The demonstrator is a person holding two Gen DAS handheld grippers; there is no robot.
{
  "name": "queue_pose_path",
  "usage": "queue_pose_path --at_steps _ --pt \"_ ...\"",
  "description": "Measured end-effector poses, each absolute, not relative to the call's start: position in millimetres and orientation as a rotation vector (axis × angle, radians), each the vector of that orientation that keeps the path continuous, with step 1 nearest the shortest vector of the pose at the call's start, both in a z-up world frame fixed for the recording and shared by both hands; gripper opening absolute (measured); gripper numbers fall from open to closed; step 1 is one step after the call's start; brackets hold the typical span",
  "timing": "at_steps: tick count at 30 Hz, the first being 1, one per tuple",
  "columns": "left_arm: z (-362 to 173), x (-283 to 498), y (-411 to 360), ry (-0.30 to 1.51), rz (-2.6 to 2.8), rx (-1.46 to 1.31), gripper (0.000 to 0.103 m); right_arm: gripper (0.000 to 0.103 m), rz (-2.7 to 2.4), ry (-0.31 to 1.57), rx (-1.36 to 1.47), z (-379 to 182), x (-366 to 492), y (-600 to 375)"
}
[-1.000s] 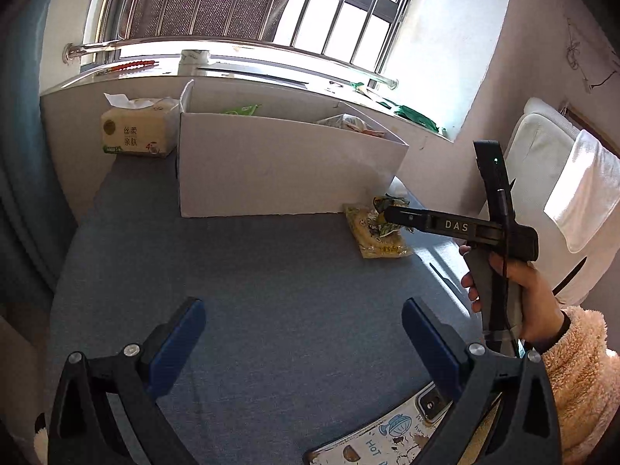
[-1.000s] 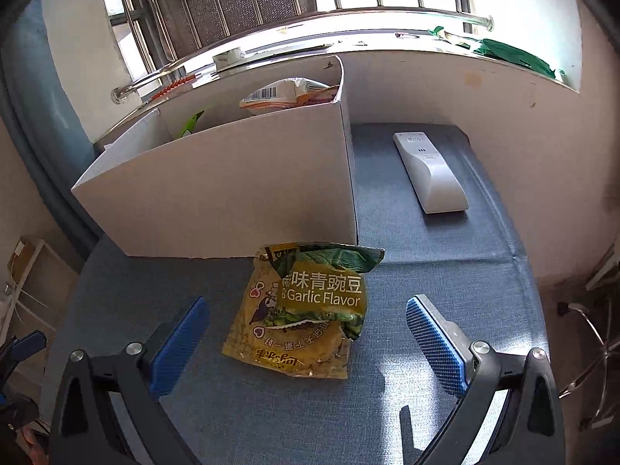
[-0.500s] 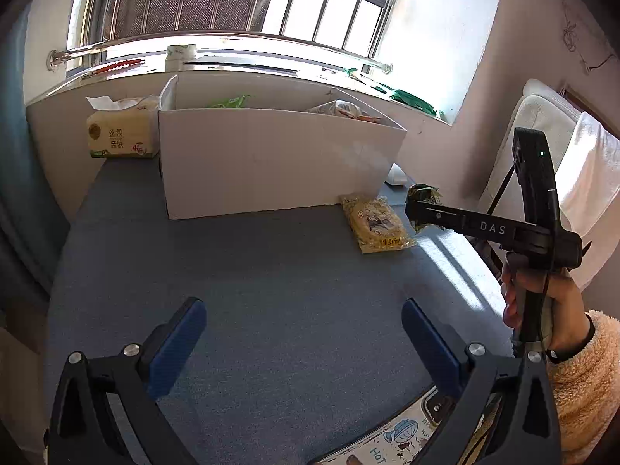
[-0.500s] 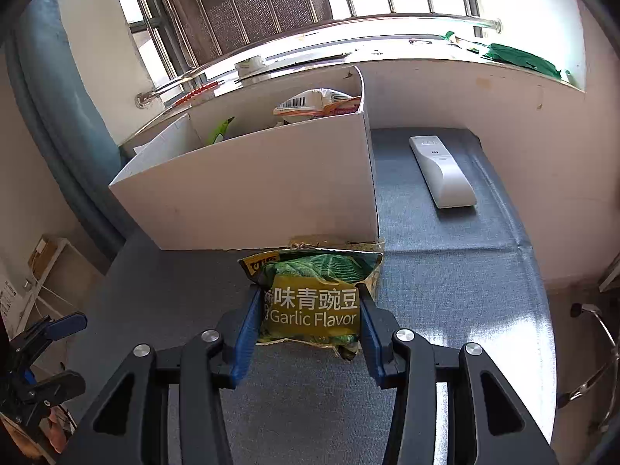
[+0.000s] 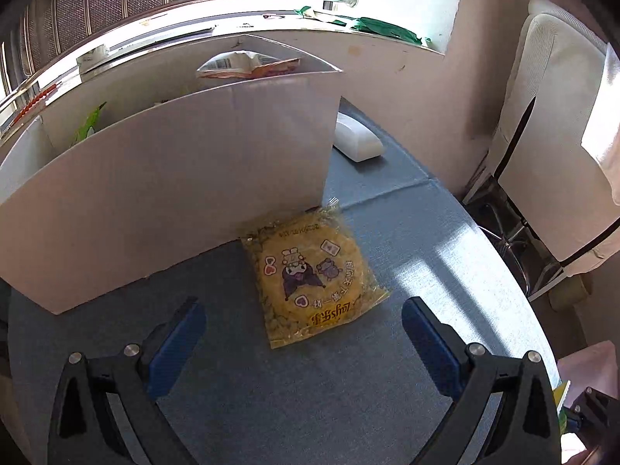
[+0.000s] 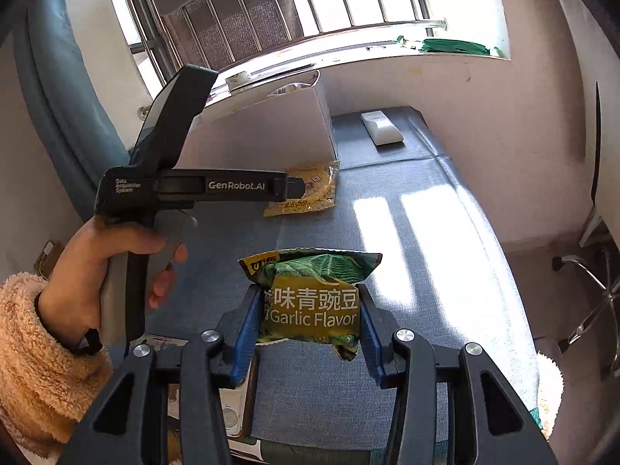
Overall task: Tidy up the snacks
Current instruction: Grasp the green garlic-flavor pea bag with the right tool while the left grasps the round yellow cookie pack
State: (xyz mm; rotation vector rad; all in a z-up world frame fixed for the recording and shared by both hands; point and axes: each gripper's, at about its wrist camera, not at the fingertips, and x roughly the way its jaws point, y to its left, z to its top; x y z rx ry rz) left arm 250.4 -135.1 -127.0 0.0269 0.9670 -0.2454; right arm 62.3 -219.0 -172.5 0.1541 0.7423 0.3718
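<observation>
- My right gripper (image 6: 308, 319) clenches the green pea bag (image 6: 310, 298), upright, label facing me, above the table (image 6: 426, 271).
- My left gripper (image 5: 302, 333) stands released; the yellow snack bag (image 5: 310, 275) lies flat just ahead, its long axis running toward the white box (image 5: 174, 178).

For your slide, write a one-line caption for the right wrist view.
Right gripper clamps a green garlic-flavor pea bag above the blue table.

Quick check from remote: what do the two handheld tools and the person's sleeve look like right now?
Both tools are black with blue finger pads and silver screws. The left tool has a grey handle and white lettering, "GenRobot.AI" and "Data Acquisition System". The left sleeve is fluffy tan fleece, with a dark band at the wrist.
</observation>
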Motion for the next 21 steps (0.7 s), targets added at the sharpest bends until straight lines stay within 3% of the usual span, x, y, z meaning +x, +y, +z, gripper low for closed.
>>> queue_pose_path --at_steps 9,11,13,21 --pt "-154.6 294.2 -162.1 1.051 -0.17 0.063 0.101 0.051 0.403 0.73 0.201 -175.6 55.8 -231.1" --pt "-157.8 293.7 -162.0 1.046 -0.178 0.083 0.083 0.051 0.412 0.731 0.201 -176.4 53.8 -230.4" --pt "-154.5 288.0 -160.2 1.029 -0.21 0.094 0.076 0.051 0.425 0.734 0.203 -178.2 54.8 -228.8" --pt "-115.4 244.5 -121.1 0.918 -0.271 0.052 0.076 0.051 0.475 0.754 0.167 -180.2 58.9 -209.2"
